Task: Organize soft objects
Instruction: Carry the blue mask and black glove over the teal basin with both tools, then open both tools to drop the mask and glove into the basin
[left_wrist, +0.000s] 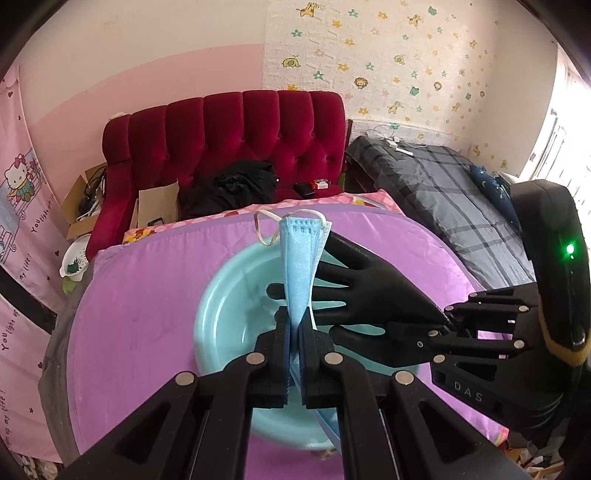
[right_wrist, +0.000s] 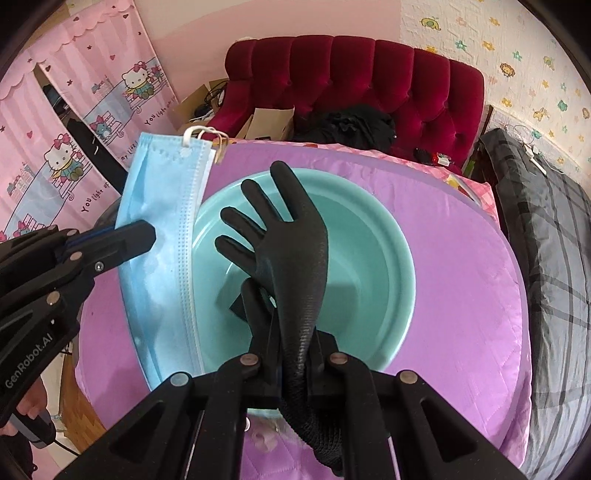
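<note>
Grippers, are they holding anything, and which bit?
Yes. The left gripper pinches the blue face mask across its folded middle. The right gripper pinches the black glove near its cuff, above the teal basin.

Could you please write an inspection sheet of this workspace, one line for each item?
Surface: round table under a purple quilted cover, bare around the basin.
Job's things: blue face mask and black glove, both held above the teal basin.
Clutter: nothing seen on the table.
Grippers: left gripper jaws shut on the mask; right gripper jaws shut on the glove.
Cables: white cable on the plaid bed.
Surroundings: red sofa with black clothing, pink cartoon curtain.
</note>
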